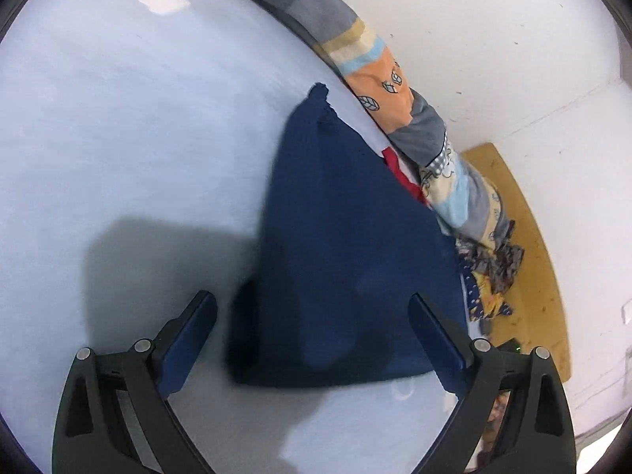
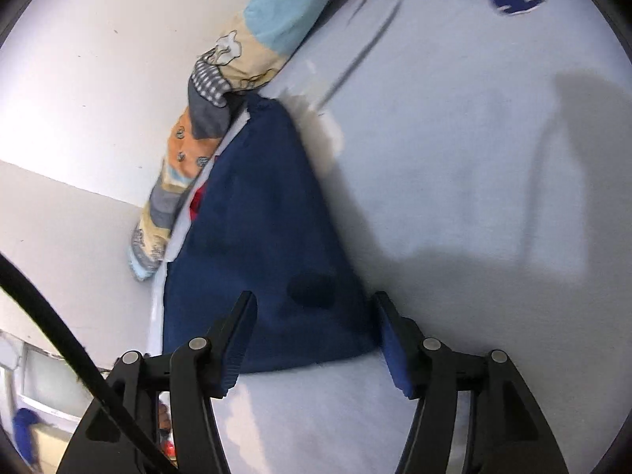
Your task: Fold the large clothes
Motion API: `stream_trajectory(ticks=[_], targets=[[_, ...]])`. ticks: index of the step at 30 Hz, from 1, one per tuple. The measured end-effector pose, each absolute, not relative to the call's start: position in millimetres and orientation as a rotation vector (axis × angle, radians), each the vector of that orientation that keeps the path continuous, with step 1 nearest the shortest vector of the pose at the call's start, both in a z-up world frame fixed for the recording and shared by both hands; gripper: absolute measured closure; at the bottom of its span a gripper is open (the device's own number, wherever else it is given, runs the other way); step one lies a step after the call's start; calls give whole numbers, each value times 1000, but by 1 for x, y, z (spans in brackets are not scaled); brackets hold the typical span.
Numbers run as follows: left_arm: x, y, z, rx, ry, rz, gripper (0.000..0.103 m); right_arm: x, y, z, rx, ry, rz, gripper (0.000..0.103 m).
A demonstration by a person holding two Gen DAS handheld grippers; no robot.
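A folded dark blue knit garment [image 1: 339, 245] lies on the pale blue bed sheet [image 1: 118, 138], with a strip of red cloth [image 1: 399, 170] showing at its far edge. My left gripper [image 1: 312, 308] is open and empty, hovering over the garment's near edge. The same garment shows in the right wrist view [image 2: 260, 237], with the red cloth [image 2: 197, 201] at its left edge. My right gripper [image 2: 314, 308] is open and empty above the garment's near edge.
A rolled patchwork quilt [image 1: 355, 39] lies along the bed's edge against the white wall [image 1: 493, 19]; it also shows in the right wrist view [image 2: 221, 79]. A patterned blue and yellow cloth [image 1: 489, 276] lies beside a wooden board [image 1: 541, 276]. The blue sheet [image 2: 454, 158] spreads to the right.
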State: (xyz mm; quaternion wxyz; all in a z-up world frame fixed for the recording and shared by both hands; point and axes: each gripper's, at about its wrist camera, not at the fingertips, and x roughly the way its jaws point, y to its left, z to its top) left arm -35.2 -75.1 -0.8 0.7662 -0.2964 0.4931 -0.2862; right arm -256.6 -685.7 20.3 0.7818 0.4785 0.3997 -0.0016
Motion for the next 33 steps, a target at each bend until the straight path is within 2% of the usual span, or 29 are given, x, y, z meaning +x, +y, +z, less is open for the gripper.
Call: stream_trajectory(ticks=[5, 6, 7, 8, 9, 10, 16, 21, 26, 27, 28, 29, 31, 33], targets=[[-4, -111, -5, -734, 1098, -647, 6, -202, -677, 14, 1074, 843, 136, 36], [-1, -114, -5, -747, 1097, -647, 8, -192, -671, 15, 1082, 845, 184, 49], [4, -119, -4, -727, 1098, -624, 16, -187, -667, 17, 1056, 858, 175, 70], [6, -122, -3, -683, 1113, -596, 45, -185, -661, 20, 1009, 874, 146, 75], [7, -124, -2, -635, 1126, -565, 82, -184, -657, 24, 969, 877, 124, 79], [6, -125, -2, -584, 1138, -539, 84, -186, -654, 27, 944, 881, 105, 82], [-16, -132, 24, -428, 1079, -532, 88, -202, -630, 61, 726, 867, 34, 87], [-50, -119, 45, -401, 1098, -577, 90, -232, -620, 98, 675, 821, 100, 88], [-105, -91, 35, -414, 1159, -605, 89, -296, -613, 113, 660, 852, 148, 87], [-114, -88, 25, -388, 1191, -600, 79, -305, -615, 105, 663, 890, 136, 84], [-119, -86, 17, -364, 1214, -583, 71, -313, -618, 95, 673, 931, 104, 71], [-124, -80, 8, -340, 1234, -541, 48, -322, -628, 77, 682, 1022, 8, 60], [-134, -62, 9, -384, 1200, -533, 48, -332, -648, 61, 702, 1105, -136, 59], [-143, -51, 30, -294, 1130, -435, 41, -353, -669, 68, 743, 1063, -237, 57]])
